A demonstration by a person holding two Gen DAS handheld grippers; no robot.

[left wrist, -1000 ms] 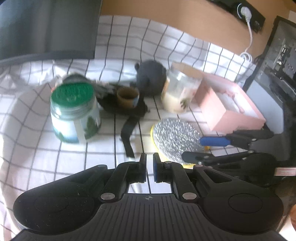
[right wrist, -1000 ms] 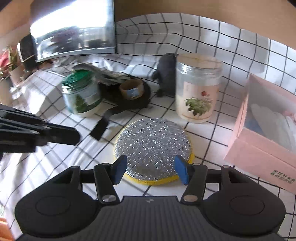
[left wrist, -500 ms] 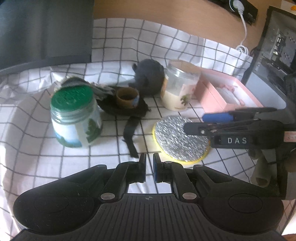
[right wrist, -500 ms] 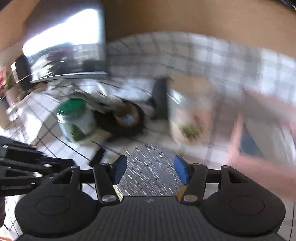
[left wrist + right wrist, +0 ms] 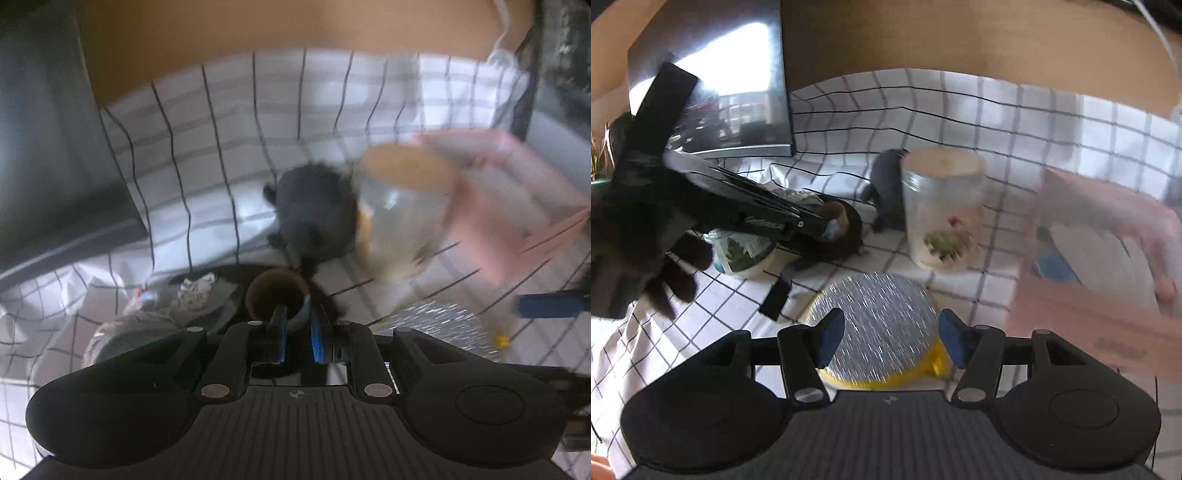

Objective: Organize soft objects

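Left wrist view: left gripper (image 5: 297,334) is set narrowly parted astride the wall of a small brown roll (image 5: 276,297), apparently for a pinch; closure cannot be told. Dark plush (image 5: 314,214) lies behind, touching a jar (image 5: 402,218).

Right wrist view: right gripper (image 5: 889,341) is held wide, empty, over a silver-and-yellow pad (image 5: 879,325) on the checked cloth (image 5: 960,110).
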